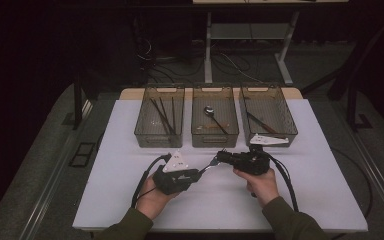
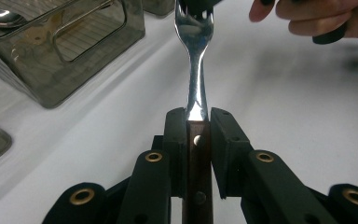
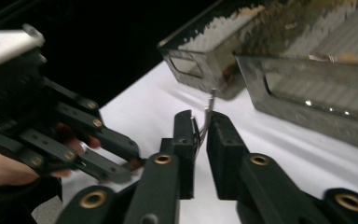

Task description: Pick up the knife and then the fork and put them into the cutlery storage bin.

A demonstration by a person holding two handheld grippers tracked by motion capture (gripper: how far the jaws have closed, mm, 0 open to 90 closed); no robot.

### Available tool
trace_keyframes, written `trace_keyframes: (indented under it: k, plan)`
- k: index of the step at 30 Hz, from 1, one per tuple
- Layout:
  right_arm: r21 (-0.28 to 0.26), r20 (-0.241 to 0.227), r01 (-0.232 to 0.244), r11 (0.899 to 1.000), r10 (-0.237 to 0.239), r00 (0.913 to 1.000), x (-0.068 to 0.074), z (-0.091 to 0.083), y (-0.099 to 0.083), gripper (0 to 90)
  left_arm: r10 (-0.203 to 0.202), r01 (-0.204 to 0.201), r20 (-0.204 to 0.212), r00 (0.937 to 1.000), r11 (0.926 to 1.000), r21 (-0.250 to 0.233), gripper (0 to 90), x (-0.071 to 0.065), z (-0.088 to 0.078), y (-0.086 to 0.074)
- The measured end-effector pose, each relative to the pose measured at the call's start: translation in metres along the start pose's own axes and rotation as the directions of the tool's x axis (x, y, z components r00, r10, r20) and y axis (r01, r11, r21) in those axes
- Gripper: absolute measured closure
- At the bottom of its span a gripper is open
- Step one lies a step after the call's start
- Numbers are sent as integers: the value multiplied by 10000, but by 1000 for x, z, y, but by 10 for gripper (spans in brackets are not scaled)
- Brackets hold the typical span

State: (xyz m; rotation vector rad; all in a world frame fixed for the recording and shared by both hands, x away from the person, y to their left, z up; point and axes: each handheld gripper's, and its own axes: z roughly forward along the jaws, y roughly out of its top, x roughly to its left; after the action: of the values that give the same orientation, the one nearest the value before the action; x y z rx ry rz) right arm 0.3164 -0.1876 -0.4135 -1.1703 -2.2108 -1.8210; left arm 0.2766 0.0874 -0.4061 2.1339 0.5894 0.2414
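Above the white table (image 1: 130,200), the left gripper (image 2: 198,122) was clamped on the wooden handle of a fork (image 2: 195,70). The right gripper (image 3: 202,122) pinched the fork's tines, so the fork hung between the two. Beyond stood three smoked-plastic bins (image 1: 215,137) holding other cutlery.

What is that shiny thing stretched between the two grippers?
A fork with a wooden handle: the left gripper clamps its handle, the right gripper grips its tines, as the left gripper view shows.
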Motion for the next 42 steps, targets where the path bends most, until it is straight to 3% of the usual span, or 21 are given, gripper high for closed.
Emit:
trace_keyframes:
  k: [8,14,20,25,27,35,42]
  plan:
    - [-51,29,453,9990,-453,9990,8,2,8,863,-205,206,68,9998,9996,-189,765,1,0,-1]
    - [-113,33,505,9987,-505,9987,10,1,11,866,-67,80,331,9994,9993,-373,742,3,-1,-3]
    - [-131,427,679,9976,-672,9968,8,-8,16,865,-167,196,426,9990,9974,-693,597,8,-8,-10]
    - [-174,718,859,9961,-845,9938,4,-19,22,865,-211,249,483,9986,9966,-789,500,20,-21,-26]
    - [-197,890,939,9954,-918,9918,2,-23,25,865,-410,457,511,9978,9946,-937,460,23,-26,-33]
    - [-344,1488,869,9956,-809,9856,-10,-44,36,865,-615,648,304,9976,9900,-1255,322,32,-41,-53]
    - [-360,1899,818,9960,-735,9790,-20,-66,52,864,-704,715,124,9974,9866,-1465,136,34,-40,-58]
